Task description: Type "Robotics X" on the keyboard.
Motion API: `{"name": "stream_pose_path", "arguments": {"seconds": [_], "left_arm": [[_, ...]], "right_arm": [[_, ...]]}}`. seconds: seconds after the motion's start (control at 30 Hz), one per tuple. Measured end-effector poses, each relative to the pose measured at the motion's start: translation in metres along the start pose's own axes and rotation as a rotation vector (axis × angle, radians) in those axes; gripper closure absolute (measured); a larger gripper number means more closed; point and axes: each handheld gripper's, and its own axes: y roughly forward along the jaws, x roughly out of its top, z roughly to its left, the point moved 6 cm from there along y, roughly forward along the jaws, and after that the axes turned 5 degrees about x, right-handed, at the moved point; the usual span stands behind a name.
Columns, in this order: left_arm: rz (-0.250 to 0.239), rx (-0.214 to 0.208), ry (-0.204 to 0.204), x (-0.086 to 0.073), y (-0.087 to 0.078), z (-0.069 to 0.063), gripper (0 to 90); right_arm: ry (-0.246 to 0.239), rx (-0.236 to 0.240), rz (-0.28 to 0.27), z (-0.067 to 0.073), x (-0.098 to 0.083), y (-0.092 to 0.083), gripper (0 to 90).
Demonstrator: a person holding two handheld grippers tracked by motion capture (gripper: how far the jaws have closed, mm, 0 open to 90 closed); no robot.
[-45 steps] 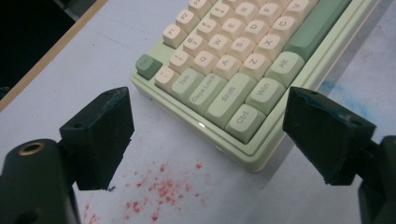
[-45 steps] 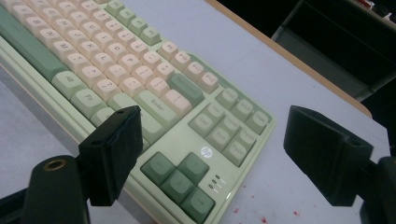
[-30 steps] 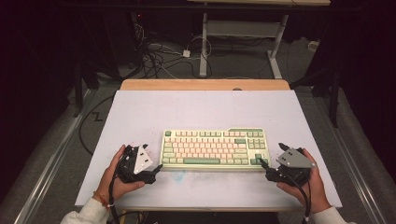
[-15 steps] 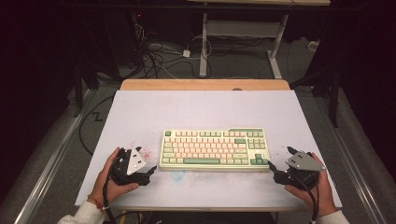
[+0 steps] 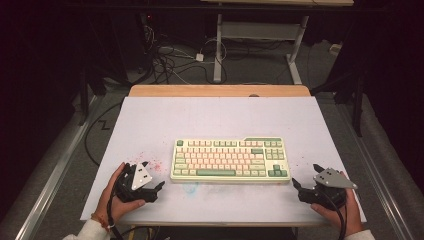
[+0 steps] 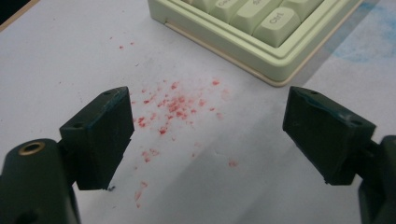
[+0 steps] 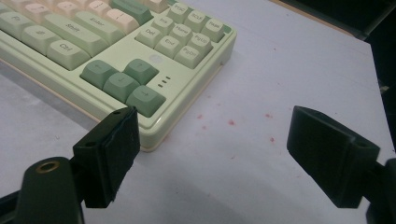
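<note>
Table (image 5: 220,117): white top, wooden strip along the far edge, dark floor with cables beyond it.

Keyboard (image 5: 230,160): cream and green, pink keys in the middle block, lying flat and square to the table a little toward the near side of centre. Nothing touches it. Its near left corner shows in the left gripper view (image 6: 261,42); its near right corner, with the green arrow keys, shows in the right gripper view (image 7: 116,60).

Left gripper (image 5: 159,187): held in the left hand (image 5: 112,197) near the table's front edge, just off the keyboard's near left corner, apart from it. Jaws spread wide, nothing between them; in the left gripper view (image 6: 205,140) they frame bare table.

Right gripper (image 5: 296,184): held in the right hand (image 5: 342,210), off the keyboard's near right corner, apart from it. Jaws spread wide and empty (image 7: 212,158); in its own view the left jaw overlaps the keyboard's corner, contact cannot be told.

Red specks (image 6: 173,107): scattered on the table beside the keyboard's left end, directly under the left gripper's gap. A few more lie off the right end (image 7: 231,122).

Faint blue smudge (image 5: 190,187): on the table just in front of the keyboard.
</note>
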Motion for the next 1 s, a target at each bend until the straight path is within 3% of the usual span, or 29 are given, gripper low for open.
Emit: {"name": "stream_pose_path", "arguments": {"seconds": [1.0], "left_arm": [[-0.001,0.003,0.011,-0.0003,0.0002,-0.0020,15.2]], "right_arm": [[-0.032,0.002,-0.029,0.0092,0.0091,-0.0027,17.1]]}}
